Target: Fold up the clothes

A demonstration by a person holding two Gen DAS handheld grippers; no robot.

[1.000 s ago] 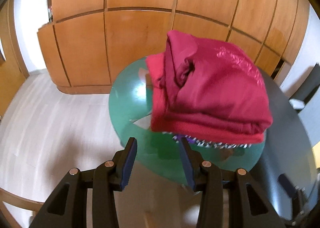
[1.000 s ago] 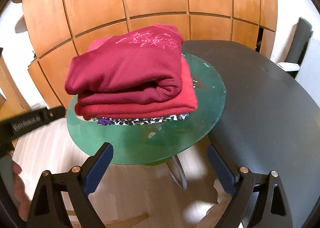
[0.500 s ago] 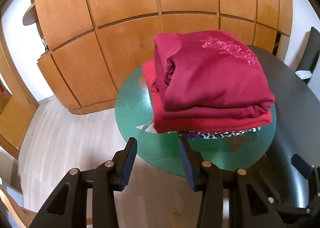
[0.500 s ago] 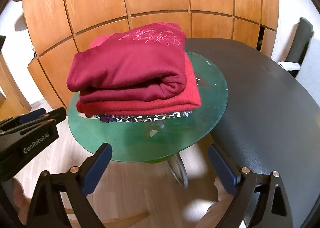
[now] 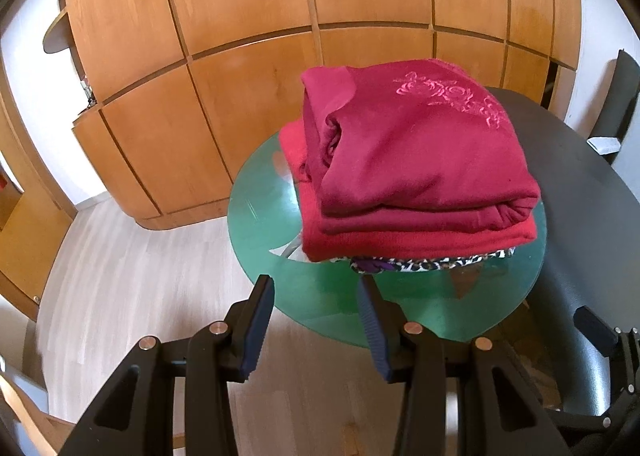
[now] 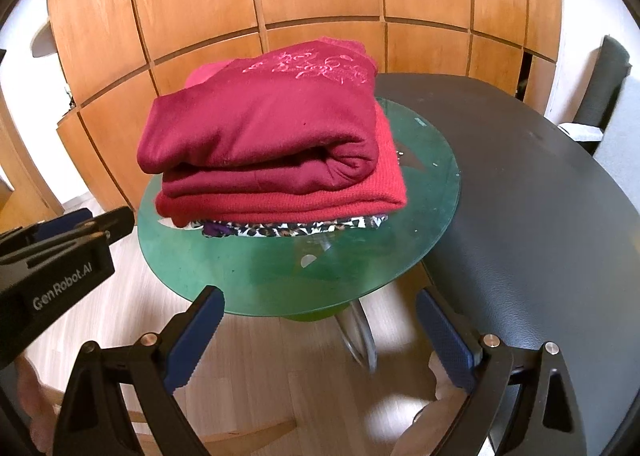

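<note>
In front of me a round green glass top (image 5: 260, 216) sits partly on a dark table (image 6: 540, 192), its near half jutting past the table's rim over the pale wood floor (image 5: 132, 272). Directly on the glass lies a folded leopard-print garment (image 6: 288, 231) with a bit of purple showing at its near edge, the bottom layer of a stack. Over it lie a red knit (image 6: 352, 192) and, topmost, a dark crimson sweatshirt (image 5: 420, 160) with pink embroidery.
</note>
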